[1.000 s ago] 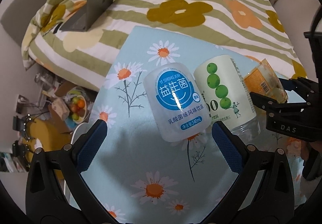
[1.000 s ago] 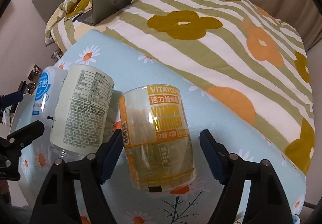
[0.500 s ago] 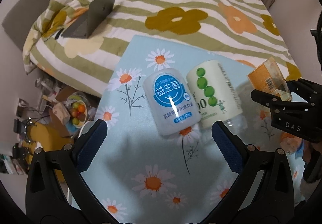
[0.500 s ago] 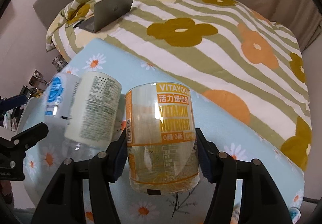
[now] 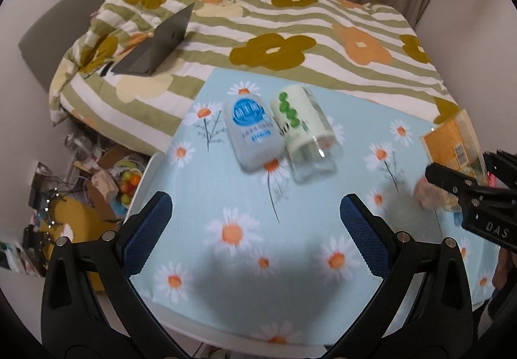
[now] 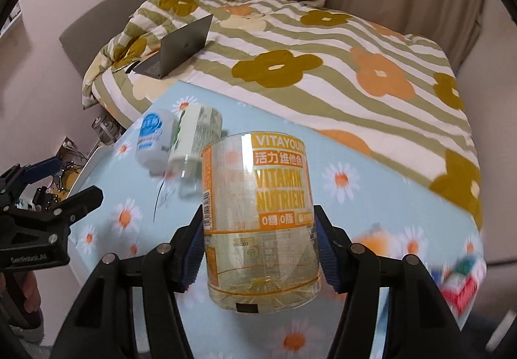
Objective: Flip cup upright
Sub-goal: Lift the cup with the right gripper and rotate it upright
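Right wrist view: right hand-held gripper (image 6: 260,247) closed on orange cup (image 6: 258,217), blue pads pressed to both sides, cup held clear of tabletop (image 6: 404,207). Clear plastic, orange label printed VITAYOUNG and VITAMIN NUTRIENT. Closed end toward camera, open rim pointed away toward bed (image 6: 323,68); tilt beyond that hard to judge through fisheye. Beyond cup to its left, blue cup (image 6: 152,139) and green cup (image 6: 194,139) lying on their sides, touching each other. Left hand-held gripper at far left edge, above tabletop's corner.

Left wrist view: left hand-held gripper (image 5: 255,226) spread wide, nothing between blue pads (image 5: 148,230), hovering over daisy-print cloth. Blue cup (image 5: 253,133) and green cup (image 5: 302,129) side by side in mid tabletop (image 5: 226,278), well ahead of fingers. Orange cup (image 5: 452,142) seen at right edge in black fingers of right hand-held gripper, well apart from the other two. Laptop (image 5: 158,42) half open on striped flowered quilt. Clutter on floor (image 5: 80,184) at left, blurred, not made out. Colourful packet at tabletop's right end in right wrist view, too smeared to name.
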A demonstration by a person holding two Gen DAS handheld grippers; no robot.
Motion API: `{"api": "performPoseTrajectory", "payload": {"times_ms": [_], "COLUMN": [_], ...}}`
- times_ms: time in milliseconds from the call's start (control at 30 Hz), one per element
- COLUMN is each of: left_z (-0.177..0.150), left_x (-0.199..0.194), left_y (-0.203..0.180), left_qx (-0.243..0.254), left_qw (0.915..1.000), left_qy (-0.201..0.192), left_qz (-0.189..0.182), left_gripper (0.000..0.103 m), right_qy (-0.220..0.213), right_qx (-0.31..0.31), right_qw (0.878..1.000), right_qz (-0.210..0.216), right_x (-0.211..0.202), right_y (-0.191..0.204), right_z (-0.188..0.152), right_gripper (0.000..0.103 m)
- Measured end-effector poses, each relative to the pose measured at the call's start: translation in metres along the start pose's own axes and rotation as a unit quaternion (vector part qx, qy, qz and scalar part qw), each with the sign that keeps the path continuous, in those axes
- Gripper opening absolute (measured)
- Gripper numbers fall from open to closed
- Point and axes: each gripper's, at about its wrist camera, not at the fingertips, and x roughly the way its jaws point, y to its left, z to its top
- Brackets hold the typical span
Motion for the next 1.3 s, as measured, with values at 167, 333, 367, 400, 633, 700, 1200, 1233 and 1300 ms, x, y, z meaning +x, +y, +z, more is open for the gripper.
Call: {"api": "performPoseTrajectory", "payload": {"times_ms": [167,333,367,400,633,700,1200,1233,1300], "left_z": [-0.033,-0.064,-0.068,-0.073,-0.091,-0.095,-0.1,-0.1,-0.099], "left_x": [-0.019,-0.014,-0.012,-0.01,0.02,0.027,0.041,0.041,0.041], "left_y": [-0.012,-0.02,-0.023,-0.025,-0.029,-0.028,-0.016,-0.016,-0.015], "left_qx": [0.009,0.014,0.017,0.021,0.044,0.047,0.074,0.073,0.072], "left_qw": [0.9999,0.9999,0.9999,0.9998,0.9986,0.9982,0.9952,0.9952,0.9952], "left_qy": [-0.013,-0.005,-0.003,0.001,0.028,0.035,0.053,0.054,0.054], "left_qz": [0.006,0.003,0.003,0.002,-0.007,-0.012,-0.036,-0.037,-0.038], "left_gripper": [0.103,0.103,0.103,0.103,0.103,0.103,0.103,0.103,0.103], "right_qy": [-0.006,-0.002,0.0,0.003,0.03,0.03,0.027,0.027,0.029], "right_qx": [0.034,0.071,0.078,0.088,0.171,0.192,0.244,0.245,0.249], "right_qw": [0.999,0.997,0.997,0.996,0.985,0.98,0.967,0.966,0.966], "right_qz": [-0.009,-0.027,-0.027,-0.028,-0.022,-0.027,-0.071,-0.072,-0.072], "right_x": [-0.026,-0.033,-0.032,-0.03,-0.003,0.004,0.034,0.034,0.034], "right_y": [-0.003,-0.006,-0.006,-0.006,-0.005,-0.006,-0.008,-0.007,-0.007], "right_z": [-0.049,-0.09,-0.095,-0.102,-0.137,-0.142,-0.141,-0.141,-0.141], "right_gripper": [0.057,0.057,0.057,0.057,0.057,0.057,0.057,0.057,0.057]}}
